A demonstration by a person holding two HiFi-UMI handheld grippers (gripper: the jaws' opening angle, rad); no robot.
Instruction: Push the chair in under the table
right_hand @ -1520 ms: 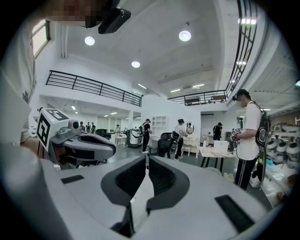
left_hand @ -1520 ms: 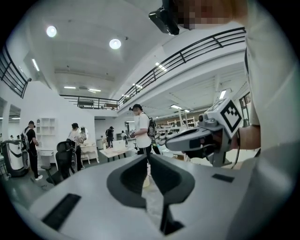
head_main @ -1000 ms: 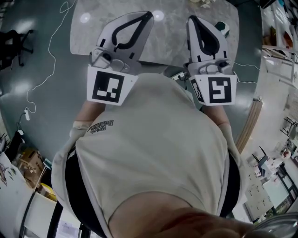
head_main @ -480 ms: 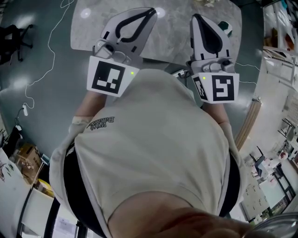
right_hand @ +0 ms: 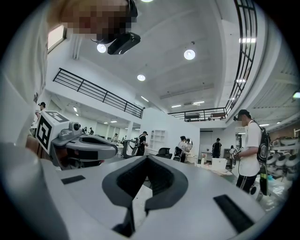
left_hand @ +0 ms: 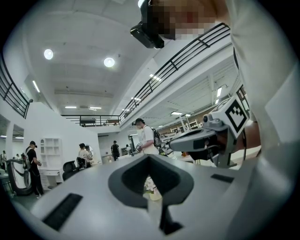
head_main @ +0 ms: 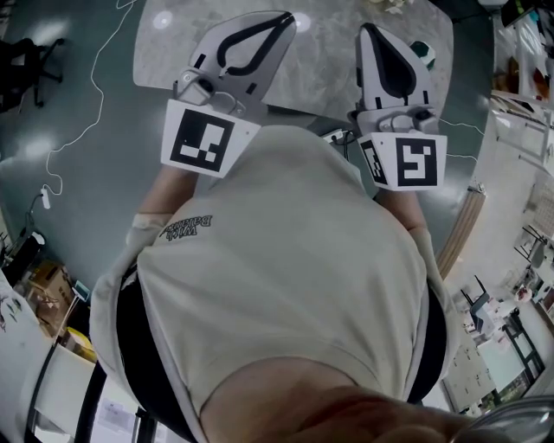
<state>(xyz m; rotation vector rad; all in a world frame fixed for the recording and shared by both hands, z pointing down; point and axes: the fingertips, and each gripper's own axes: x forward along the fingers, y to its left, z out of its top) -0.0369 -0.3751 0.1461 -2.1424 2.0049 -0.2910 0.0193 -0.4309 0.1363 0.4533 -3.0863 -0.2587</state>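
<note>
Head view | left gripper (head_main: 279,21) and right gripper (head_main: 367,33) are hovering over the near edge of the table (head_main: 325,73), jaws together, empty | risk: chair unseen, probably beneath torso (head_main: 286,277); blind push may glance off.

The left gripper (head_main: 281,19) and the right gripper (head_main: 368,31) lie side by side over the table's (head_main: 329,73) near edge. A cable (head_main: 97,95) runs along the floor left of it.

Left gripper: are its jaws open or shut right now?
Shut. In its own view the left gripper has both jaws meeting at the tips, with nothing between them.
</note>
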